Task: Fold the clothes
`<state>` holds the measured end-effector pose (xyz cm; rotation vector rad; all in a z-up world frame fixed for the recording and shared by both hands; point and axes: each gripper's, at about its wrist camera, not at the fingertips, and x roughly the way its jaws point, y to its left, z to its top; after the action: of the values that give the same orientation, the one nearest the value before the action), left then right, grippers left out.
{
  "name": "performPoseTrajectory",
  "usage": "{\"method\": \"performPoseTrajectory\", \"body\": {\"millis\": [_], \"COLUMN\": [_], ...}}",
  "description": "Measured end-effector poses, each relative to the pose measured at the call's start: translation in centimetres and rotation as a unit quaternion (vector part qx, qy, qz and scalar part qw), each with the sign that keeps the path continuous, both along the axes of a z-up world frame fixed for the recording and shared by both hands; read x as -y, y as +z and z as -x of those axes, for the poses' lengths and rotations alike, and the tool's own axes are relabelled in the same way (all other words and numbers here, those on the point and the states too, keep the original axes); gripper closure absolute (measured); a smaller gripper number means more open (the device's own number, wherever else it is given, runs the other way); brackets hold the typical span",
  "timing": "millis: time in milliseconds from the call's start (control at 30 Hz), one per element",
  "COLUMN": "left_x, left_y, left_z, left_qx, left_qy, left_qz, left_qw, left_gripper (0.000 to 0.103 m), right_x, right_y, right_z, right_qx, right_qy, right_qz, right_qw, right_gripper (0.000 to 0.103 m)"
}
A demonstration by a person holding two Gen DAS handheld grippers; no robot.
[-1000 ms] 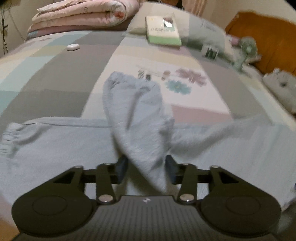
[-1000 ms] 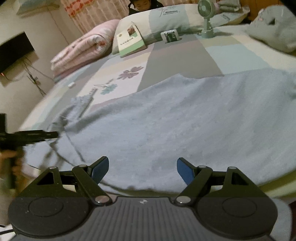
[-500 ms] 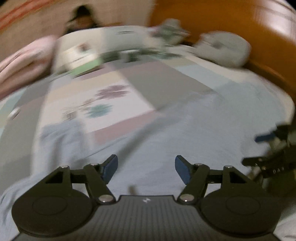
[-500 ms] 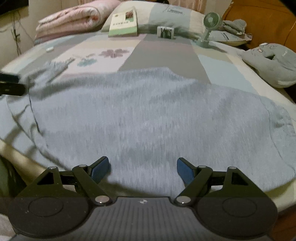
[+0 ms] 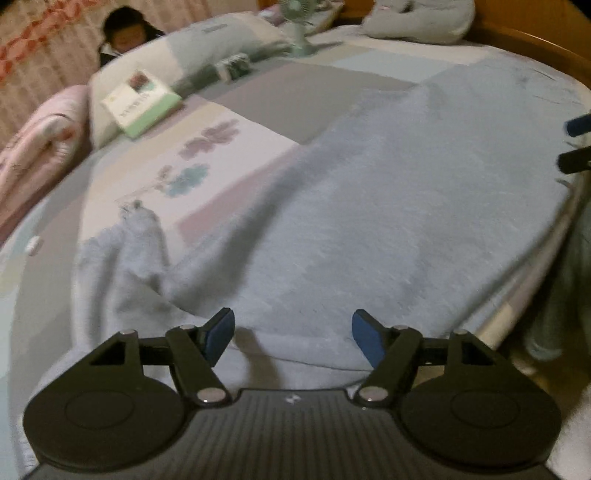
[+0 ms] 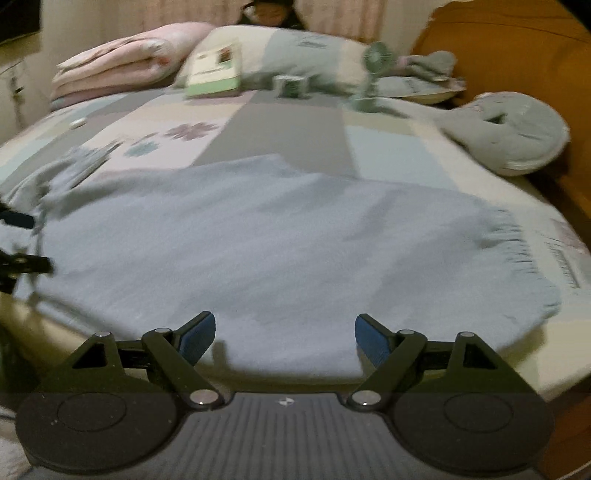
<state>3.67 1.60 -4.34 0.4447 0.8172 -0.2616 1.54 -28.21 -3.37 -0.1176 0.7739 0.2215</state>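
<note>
Looking down my left gripper (image 5: 293, 334), I see its jaws released, having just been opening, with nothing between the blue pads; they hang just above the near edge of the pale blue sweater (image 5: 369, 206). My right gripper (image 6: 284, 334) also stands released and empty, over the sweater's near hem at the edge of the bed (image 6: 280, 122).

The sweater lies spread front-down or front-up, I cannot tell which, across the near part of the patchwork bedspread. In the left wrist view its sleeve (image 5: 140, 236) is bunched and folded back at the left side, the cuff resting near the flower print. In the right wrist view the ribbed hem or cuff at the right (image 6: 517, 254) lies flat near the bed's side. The right gripper's tips show at the right edge of the left view.

Farther back, a small white object (image 6: 77, 123) sits on the bedspread at the left. Beyond that, a green-edged book (image 6: 214, 74) leans on a pillow (image 6: 317, 51), a small fan (image 6: 376, 59) stands beside it, and a folded pink quilt (image 6: 122, 62) lies at the far left. A grey plush cushion (image 6: 517, 129) rests at the right by the wooden headboard (image 6: 509, 44). A person (image 5: 125, 33) sits behind the pillow.
</note>
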Motion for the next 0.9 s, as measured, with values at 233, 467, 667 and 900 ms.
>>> {"method": "performPoseTrajectory", "body": {"millis": [233, 467, 667, 900], "left_x": [1.6, -0.2, -1.3, -1.2], "left_y": [2.4, 1.6, -0.4, -1.7], "left_z": [-3.1, -9.0, -12.7, -13.3], "left_qx": [0.028, 0.027, -0.023, -0.048], "left_qy": [-0.034, -0.029, -0.039, -0.057], "left_qz": [0.069, 0.046, 0.089, 0.13], "left_qw": [0.9966, 0.9982, 0.995, 0.9887], "left_gripper": [0.05, 0.059, 0.059, 0.097], "right_x": [2.1, 2.5, 1.9, 1.3], "right_y": [0.3, 0.8, 0.9, 0.4], "right_z": [0.0, 0.2, -1.2, -2.4], "right_qx": [0.004, 0.017, 0.019, 0.009], "right_qy": [-0.028, -0.02, -0.012, -0.006], "right_qz": [-0.029, -0.055, -0.059, -0.053], "right_qw": [0.999, 0.998, 0.998, 0.999], "right_gripper": [0.017, 0.017, 0.017, 0.017]}}
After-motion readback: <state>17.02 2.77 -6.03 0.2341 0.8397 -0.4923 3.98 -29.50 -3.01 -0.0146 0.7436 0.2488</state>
